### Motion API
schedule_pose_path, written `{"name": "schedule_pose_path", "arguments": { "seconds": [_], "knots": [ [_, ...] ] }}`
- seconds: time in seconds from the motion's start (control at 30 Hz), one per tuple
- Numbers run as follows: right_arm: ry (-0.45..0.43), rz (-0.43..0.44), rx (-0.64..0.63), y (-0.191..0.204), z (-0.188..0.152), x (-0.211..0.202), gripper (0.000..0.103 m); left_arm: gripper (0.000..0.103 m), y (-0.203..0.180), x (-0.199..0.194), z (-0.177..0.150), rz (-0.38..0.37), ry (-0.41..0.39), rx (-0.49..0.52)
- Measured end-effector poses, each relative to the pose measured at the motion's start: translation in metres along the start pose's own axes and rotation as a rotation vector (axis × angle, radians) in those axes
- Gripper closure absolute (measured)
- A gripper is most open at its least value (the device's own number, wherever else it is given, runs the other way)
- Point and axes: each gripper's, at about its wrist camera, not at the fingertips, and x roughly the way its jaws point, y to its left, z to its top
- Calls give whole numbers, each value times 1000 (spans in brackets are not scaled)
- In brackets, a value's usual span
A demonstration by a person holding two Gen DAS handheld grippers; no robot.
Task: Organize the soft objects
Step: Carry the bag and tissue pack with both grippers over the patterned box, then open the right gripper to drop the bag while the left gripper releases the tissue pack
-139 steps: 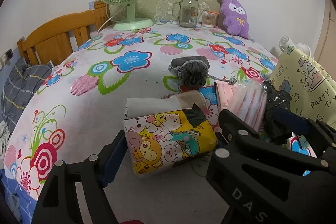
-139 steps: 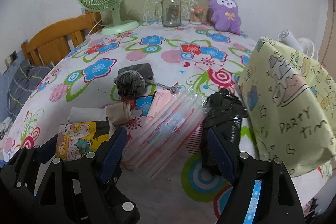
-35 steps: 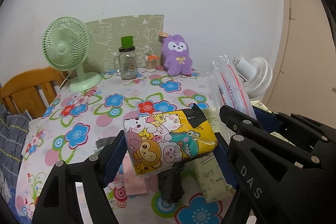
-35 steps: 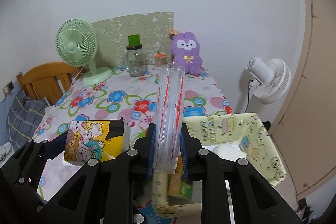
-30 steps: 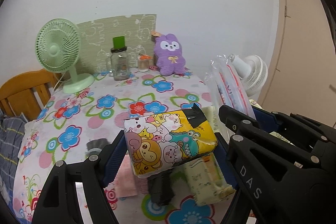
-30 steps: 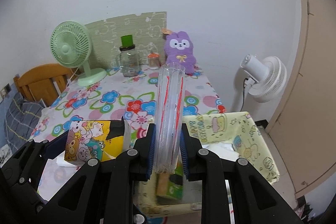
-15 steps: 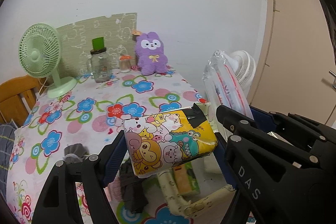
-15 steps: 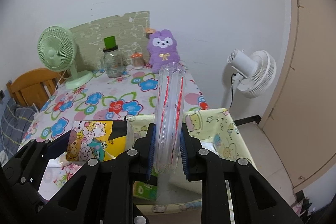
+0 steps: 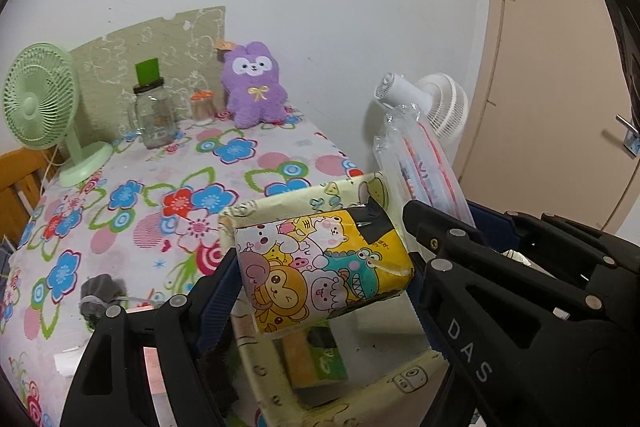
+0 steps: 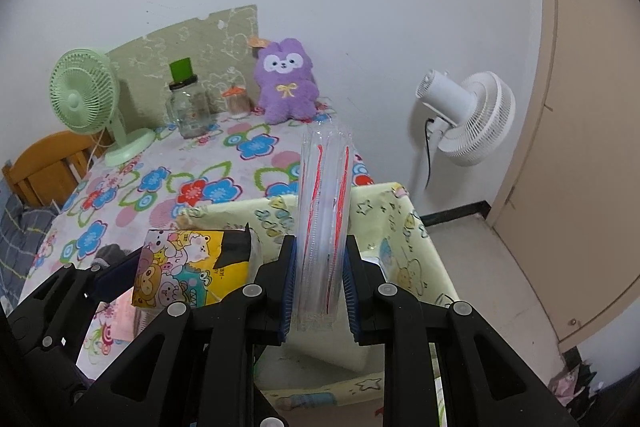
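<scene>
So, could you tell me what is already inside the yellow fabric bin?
Inside the yellow fabric bin, an orange and green packet lies on the floor. The cartoon tissue pack and both grippers cover the rest.

Table (image 10: 132, 187): flowered cloth, ahead and left of the right claw (image 10: 320, 267). Green fan (image 10: 82, 91): upright on the table's far left corner, well ahead-left of the claw. Jar (image 10: 188, 109): green lid, just right of that fan. Small jar (image 10: 236, 103): orange lid, beside the jar. Panel (image 10: 180, 43): against the wall behind both jars. Chair (image 10: 44, 159): wooden, far left. White fan (image 10: 476, 119): ahead-right of the claw, off the table. Door (image 10: 592, 107): far right.
</scene>
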Motion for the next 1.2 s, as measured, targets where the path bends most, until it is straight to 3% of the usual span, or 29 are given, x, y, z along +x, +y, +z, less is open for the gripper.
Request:
{"name": "schedule_pose_path", "arguments": {
  "seconds": [0.33,0.63,0.83,0.9,0.97,1.1,1.2],
  "knots": [
    [34,-19,27,-15,-5,16,79,20,-10,18,-2,-23,42,17],
    [78,2,54,-24,-10,27,79,14,-15,27,-5,4,90,33],
    [86,7,54,-25,-11,29,72,14,-17,29,-5,17,102,39],
    [88,4,52,-25,-10,29,61,14,-18,29,-5,18,106,40],
    [79,9,59,-26,-11,27,37,13,-17,28,-4,13,106,36],
    [63,12,67,-26,-10,22,35,12,-16,25,-3,17,97,31],
    [62,8,65,-24,-8,20,27,9,-15,23,-1,16,96,27]
  ]
}}
